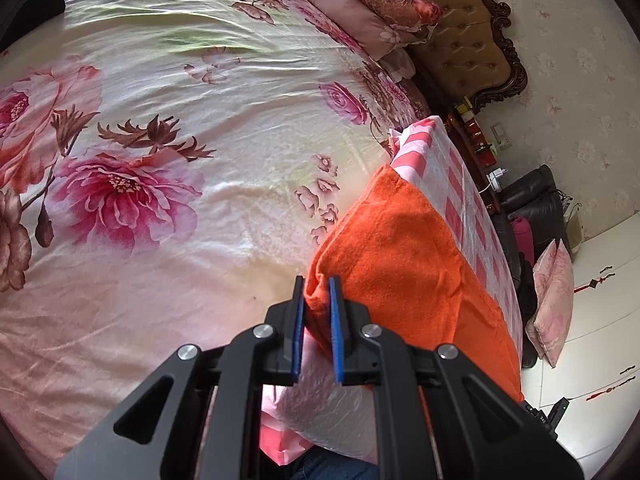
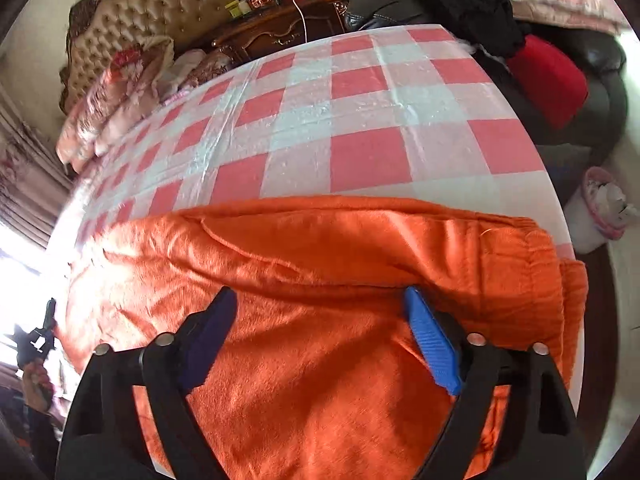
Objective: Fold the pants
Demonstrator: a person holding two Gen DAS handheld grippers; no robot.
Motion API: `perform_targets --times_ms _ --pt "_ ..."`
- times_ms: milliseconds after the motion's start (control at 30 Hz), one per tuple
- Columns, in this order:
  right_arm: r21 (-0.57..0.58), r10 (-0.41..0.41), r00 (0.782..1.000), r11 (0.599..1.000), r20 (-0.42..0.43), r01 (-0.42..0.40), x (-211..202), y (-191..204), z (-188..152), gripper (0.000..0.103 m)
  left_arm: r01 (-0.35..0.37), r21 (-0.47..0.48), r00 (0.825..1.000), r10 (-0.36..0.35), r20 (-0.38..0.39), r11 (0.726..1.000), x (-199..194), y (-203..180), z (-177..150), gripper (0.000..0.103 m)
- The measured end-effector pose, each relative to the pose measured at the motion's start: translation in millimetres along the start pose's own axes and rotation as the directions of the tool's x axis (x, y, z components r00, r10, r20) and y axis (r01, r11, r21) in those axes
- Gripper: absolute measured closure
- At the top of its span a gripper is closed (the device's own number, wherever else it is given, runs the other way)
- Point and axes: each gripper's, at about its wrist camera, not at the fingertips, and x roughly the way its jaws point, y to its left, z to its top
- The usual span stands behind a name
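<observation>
Orange fleece pants (image 2: 320, 264) lie across a table with a red-and-white checked cover (image 2: 328, 112). In the left wrist view the pants (image 1: 404, 248) hang at the table's edge, and my left gripper (image 1: 317, 285) is shut on a bunched corner of them. My right gripper (image 2: 322, 298) is open, its blue-padded fingers spread wide over the middle of the pants, near the elastic waistband (image 2: 540, 256) at the right. The left gripper also shows small at the far left of the right wrist view (image 2: 48, 320).
A bed with a floral sheet (image 1: 160, 140) lies left of the table, pillows (image 1: 360, 4) and a tufted headboard (image 1: 460, 36) at its far end. A wooden nightstand (image 2: 280, 28), a dark chair with clothes (image 2: 560, 72) and a small bin (image 2: 600, 208) stand around the table.
</observation>
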Motion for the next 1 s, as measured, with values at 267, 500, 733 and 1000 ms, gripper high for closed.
perform_targets --times_ms 267,500,733,1000 --pt "0.086 -0.468 0.883 0.881 0.009 0.466 -7 -17 -18 0.005 0.012 -0.013 1.0 -0.012 -0.005 1.0 1 0 2 0.092" --pt "-0.011 -0.546 0.833 0.836 0.086 0.549 -7 -9 -26 0.005 0.049 -0.05 0.999 -0.049 -0.009 0.998 2 8 0 0.092" --pt "0.059 -0.409 0.897 0.912 0.167 0.405 -57 25 -53 0.005 0.049 -0.044 0.999 -0.05 -0.01 0.998 5 10 -2 0.092" --pt "-0.175 -0.313 0.95 0.936 -0.022 0.304 -32 55 -110 0.005 0.077 -0.059 0.997 -0.079 -0.021 0.995 3 14 1 0.092"
